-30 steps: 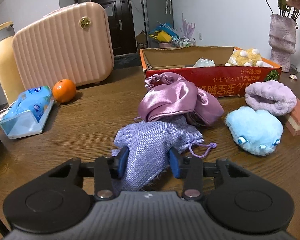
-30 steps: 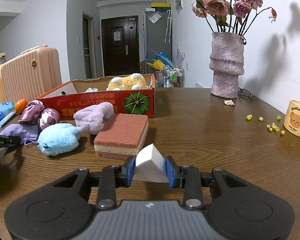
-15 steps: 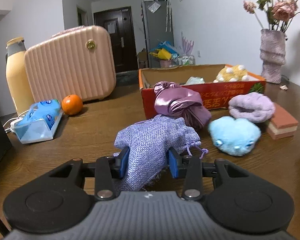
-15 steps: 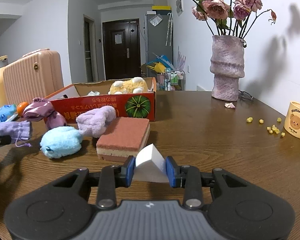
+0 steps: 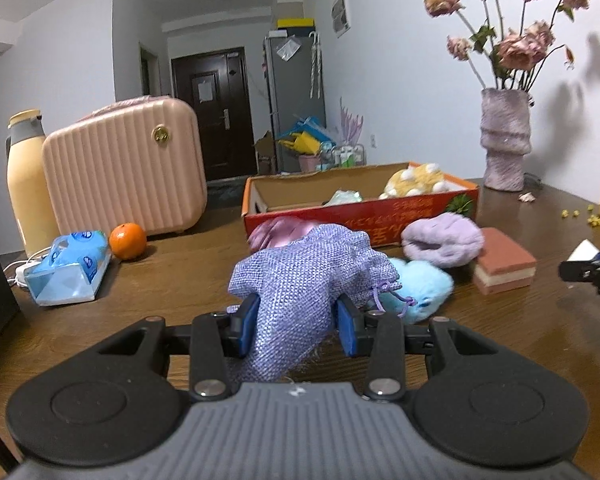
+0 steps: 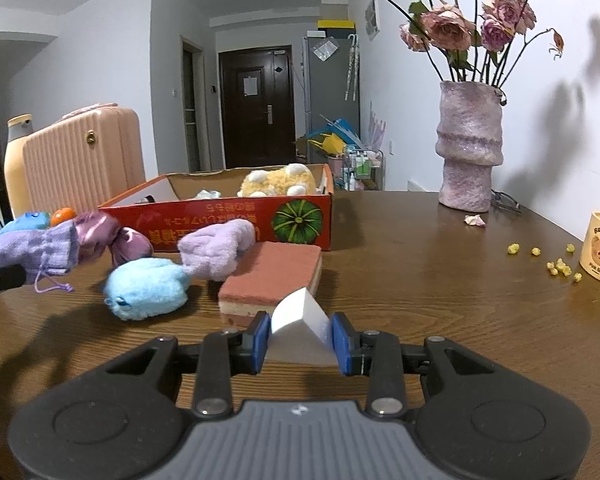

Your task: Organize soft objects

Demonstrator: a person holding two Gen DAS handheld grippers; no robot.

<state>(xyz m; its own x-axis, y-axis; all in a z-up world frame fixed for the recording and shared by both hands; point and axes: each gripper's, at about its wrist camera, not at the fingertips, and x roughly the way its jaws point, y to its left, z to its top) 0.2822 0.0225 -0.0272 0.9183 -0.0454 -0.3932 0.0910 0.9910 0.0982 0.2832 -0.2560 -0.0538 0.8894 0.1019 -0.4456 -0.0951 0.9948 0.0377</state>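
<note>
Two jaws clenched: left on coarse-woven lilac pouch (image 5: 300, 280), right on smooth white wedge (image 6: 300, 330).

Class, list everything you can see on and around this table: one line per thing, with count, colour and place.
Drawstring pouch: 1, lilac, in left gripper
Sponge wedge: 1, white, in right gripper
Satin bag: 1, purple, before box
Plush toy: 1, blue, table
Fluffy cloth: 1, lilac, beside layered sponge
Layered sponge: 1, pink
Box: 1, red, yellow plush inside
Orange: 1
Tissue pack: 1, blue
Suitcase: 1, pink
Vase: 1, purple
Left gripper, right gripper: black, blue fingers
</note>
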